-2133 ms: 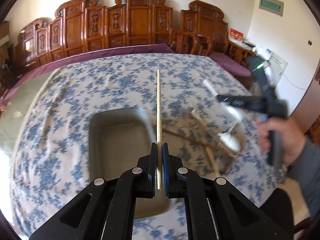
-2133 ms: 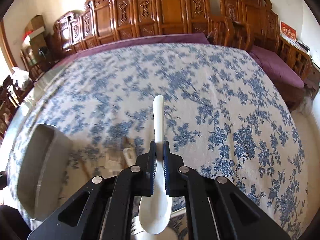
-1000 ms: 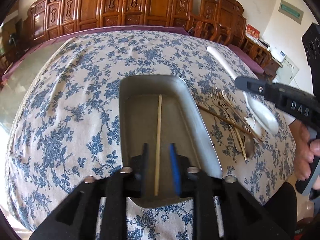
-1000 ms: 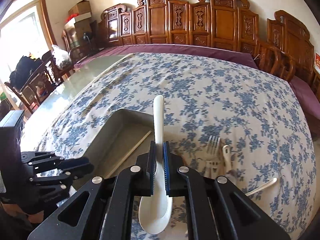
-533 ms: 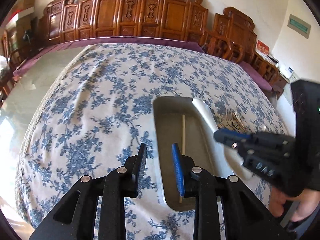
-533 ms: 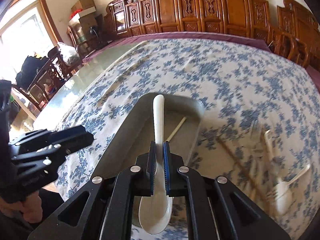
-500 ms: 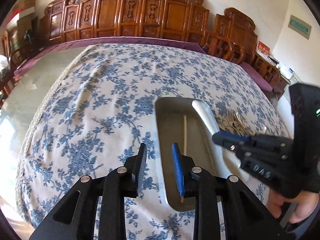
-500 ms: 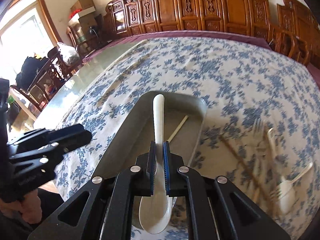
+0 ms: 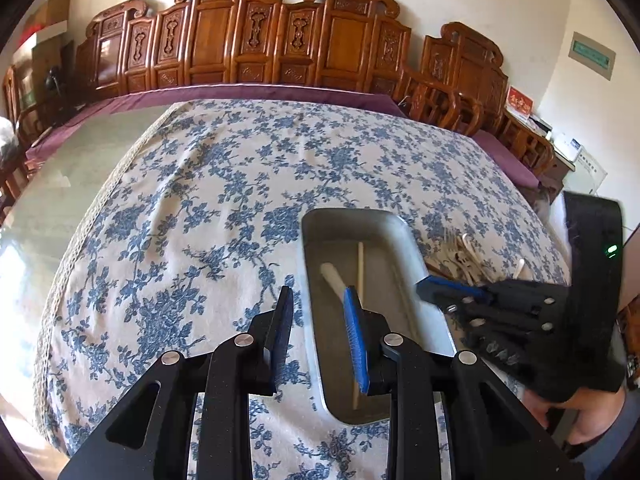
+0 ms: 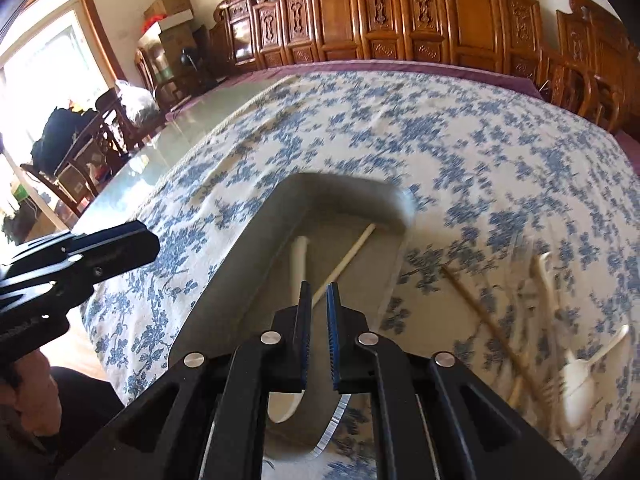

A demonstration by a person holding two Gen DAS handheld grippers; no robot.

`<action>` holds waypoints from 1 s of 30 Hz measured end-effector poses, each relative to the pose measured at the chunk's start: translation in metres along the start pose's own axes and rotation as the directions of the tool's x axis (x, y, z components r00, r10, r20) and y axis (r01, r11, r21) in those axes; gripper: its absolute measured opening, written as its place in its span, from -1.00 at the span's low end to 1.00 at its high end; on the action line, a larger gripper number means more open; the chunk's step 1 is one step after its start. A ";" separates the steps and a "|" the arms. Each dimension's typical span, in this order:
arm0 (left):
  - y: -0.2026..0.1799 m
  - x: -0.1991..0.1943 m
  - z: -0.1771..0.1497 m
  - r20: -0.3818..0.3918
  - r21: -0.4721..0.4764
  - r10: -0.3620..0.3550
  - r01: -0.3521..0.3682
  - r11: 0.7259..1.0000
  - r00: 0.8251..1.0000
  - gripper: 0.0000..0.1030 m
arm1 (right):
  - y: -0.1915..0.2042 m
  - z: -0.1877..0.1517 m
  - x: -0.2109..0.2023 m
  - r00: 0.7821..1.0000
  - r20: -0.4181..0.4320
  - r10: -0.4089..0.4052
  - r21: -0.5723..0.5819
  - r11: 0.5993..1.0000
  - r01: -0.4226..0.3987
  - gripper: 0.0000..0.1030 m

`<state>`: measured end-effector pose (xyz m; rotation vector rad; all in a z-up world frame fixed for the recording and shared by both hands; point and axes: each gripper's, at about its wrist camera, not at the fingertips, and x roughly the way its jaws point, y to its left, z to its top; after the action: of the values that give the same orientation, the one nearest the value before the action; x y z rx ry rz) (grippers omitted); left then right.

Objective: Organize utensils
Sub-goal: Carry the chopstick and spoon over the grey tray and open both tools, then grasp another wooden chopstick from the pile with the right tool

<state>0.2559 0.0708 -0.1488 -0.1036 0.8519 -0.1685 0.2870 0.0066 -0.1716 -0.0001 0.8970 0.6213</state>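
Note:
A grey metal tray (image 9: 404, 236) (image 10: 256, 240) lies on the blue floral tablecloth. In it lie a wooden chopstick (image 9: 360, 268) (image 10: 348, 256) and a white spoon (image 9: 332, 276) (image 10: 299, 264). My left gripper (image 9: 318, 300) is open and empty above the tray's left rim. My right gripper (image 10: 318, 292) is open a little and empty just above the spoon; it also shows in the left wrist view (image 9: 448, 288). Right of the tray lies a pile of forks, chopsticks and a white spoon (image 9: 464, 256) (image 10: 576, 372).
Carved wooden chairs (image 9: 288, 48) line the table's far side. The tablecloth's left edge (image 9: 100, 200) meets bare glass tabletop. Dark chairs and bags (image 10: 80, 132) stand at the left by a bright window.
My right gripper opened and let go of the white spoon, which now lies in the tray beside the chopstick. My left gripper stays open and has drawn back slightly left.

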 end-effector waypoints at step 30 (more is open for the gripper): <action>-0.109 0.029 -0.024 -0.051 0.153 -0.099 0.105 0.983 0.994 -0.10 | -0.130 -0.061 -0.030 0.964 -0.126 -0.233 0.015 0.972 0.237 -0.57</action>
<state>0.2449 -0.0424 -0.1680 0.0030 0.8742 -0.3338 0.2943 -0.1310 -0.2216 -0.1179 1.0094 0.3892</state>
